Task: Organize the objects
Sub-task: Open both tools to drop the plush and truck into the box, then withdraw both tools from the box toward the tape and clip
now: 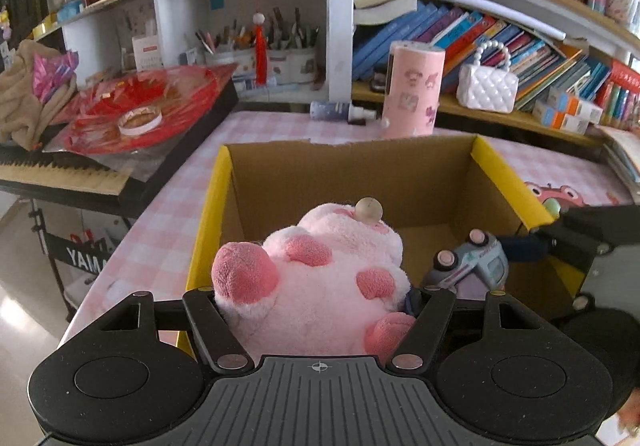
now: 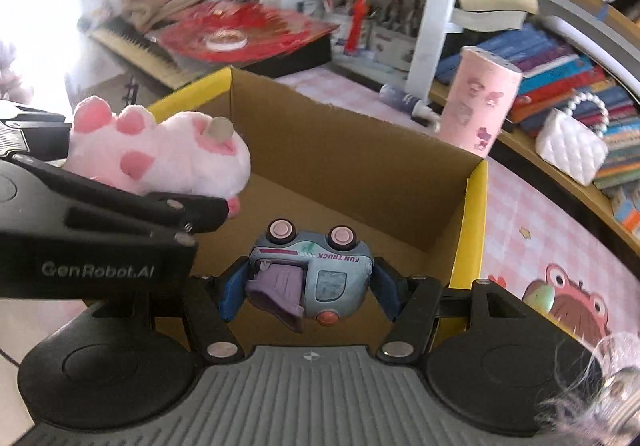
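My left gripper (image 1: pixel 316 298) is shut on a pink plush toy (image 1: pixel 320 278) with darker pink spots and holds it over the near edge of an open cardboard box (image 1: pixel 352 170) with yellow rims. My right gripper (image 2: pixel 306 290) is shut on a small grey-blue toy truck (image 2: pixel 316 270), upside down, wheels up, held above the box floor (image 2: pixel 360 234). The plush also shows in the right wrist view (image 2: pixel 168 154) at the left, with the left gripper under it. The truck shows in the left wrist view (image 1: pixel 468 266) at the right.
The box stands on a pink checked tablecloth (image 1: pixel 160 242). Behind it are a pink cylinder (image 1: pixel 412 90), a spray bottle (image 1: pixel 340 112), a white quilted purse (image 1: pixel 488 86) and shelves of books (image 1: pixel 520 34). A keyboard (image 1: pixel 60 170) with red wrapping on it lies at the left.
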### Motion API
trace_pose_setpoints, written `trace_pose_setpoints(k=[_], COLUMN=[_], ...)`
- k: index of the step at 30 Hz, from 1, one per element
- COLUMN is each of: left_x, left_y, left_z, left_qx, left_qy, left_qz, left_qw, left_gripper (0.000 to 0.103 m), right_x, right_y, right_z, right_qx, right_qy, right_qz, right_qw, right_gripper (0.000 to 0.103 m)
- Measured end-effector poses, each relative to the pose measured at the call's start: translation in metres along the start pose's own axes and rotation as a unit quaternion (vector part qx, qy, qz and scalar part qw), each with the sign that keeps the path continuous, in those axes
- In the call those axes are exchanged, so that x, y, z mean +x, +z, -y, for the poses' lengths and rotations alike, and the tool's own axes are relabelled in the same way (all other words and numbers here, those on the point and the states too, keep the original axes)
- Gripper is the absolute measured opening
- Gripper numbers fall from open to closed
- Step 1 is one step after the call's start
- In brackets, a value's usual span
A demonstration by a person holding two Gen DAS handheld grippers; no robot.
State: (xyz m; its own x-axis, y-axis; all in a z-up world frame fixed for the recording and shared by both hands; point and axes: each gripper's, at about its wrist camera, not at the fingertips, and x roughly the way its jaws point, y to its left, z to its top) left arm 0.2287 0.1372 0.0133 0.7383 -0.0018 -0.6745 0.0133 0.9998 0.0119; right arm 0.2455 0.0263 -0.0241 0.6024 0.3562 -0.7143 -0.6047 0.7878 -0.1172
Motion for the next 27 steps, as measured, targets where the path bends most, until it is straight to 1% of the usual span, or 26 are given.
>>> trace_pose_setpoints(k=[3, 5, 9, 10, 11, 12, 14, 15, 19, 21, 27], left_x=[0.007, 0.008, 0.008, 0.006, 0.003, -0.002, -0.014, -0.021, -0.049, -0.062, -0.094], left_y=[0.001, 0.001, 0.004, 0.004, 0.004, 0.005, 0.005, 0.005, 0.003, -0.002, -0.028], left_z=[0.001, -0.001, -0.001, -0.001, -0.002, -0.002, -0.003, -0.003, 0.002, 0.003, -0.004], left_qx=[0.001, -0.003, 0.0, 0.0, 0.001, 0.0, -0.002, -0.001, 0.008, 0.007, -0.008], left_qy=[0.002, 0.007, 0.013, 0.013, 0.012, 0.012, 0.008, 0.006, -0.001, -0.004, -0.013], left_qz=[-0.008, -0.009, -0.008, -0.006, -0.002, 0.003, 0.022, 0.032, 0.061, 0.069, 0.073], left_qw=[1.0, 0.9999, 0.9999, 0.9999, 0.9999, 0.9999, 0.9997, 0.9995, 0.9981, 0.9976, 0.9972], left_gripper=[0.07, 0.074, 0.076, 0.077, 0.077, 0.079, 0.09, 0.091, 0.093, 0.093, 0.094], right_x=[0.003, 0.004, 0.001, -0.001, -0.003, -0.007, -0.018, -0.023, -0.052, -0.064, -0.099], right_y=[0.002, 0.002, 0.002, 0.0, -0.001, -0.002, -0.003, -0.003, -0.008, -0.013, -0.038], right_z=[0.001, 0.0, -0.001, -0.001, -0.001, -0.001, -0.003, -0.004, -0.011, -0.014, -0.028], right_qx=[-0.009, -0.009, -0.006, -0.005, -0.001, 0.003, 0.003, 0.004, 0.018, 0.03, 0.092], right_qy=[-0.003, -0.007, -0.006, -0.006, -0.006, -0.011, -0.014, -0.013, -0.024, -0.028, -0.038], right_qz=[-0.009, -0.011, -0.005, 0.002, 0.009, 0.017, 0.038, 0.047, 0.075, 0.081, 0.08], right_qw=[1.0, 1.0, 1.0, 1.0, 1.0, 1.0, 0.999, 0.999, 0.997, 0.996, 0.992], right_gripper=[0.062, 0.063, 0.063, 0.068, 0.075, 0.078, 0.085, 0.086, 0.086, 0.086, 0.086])
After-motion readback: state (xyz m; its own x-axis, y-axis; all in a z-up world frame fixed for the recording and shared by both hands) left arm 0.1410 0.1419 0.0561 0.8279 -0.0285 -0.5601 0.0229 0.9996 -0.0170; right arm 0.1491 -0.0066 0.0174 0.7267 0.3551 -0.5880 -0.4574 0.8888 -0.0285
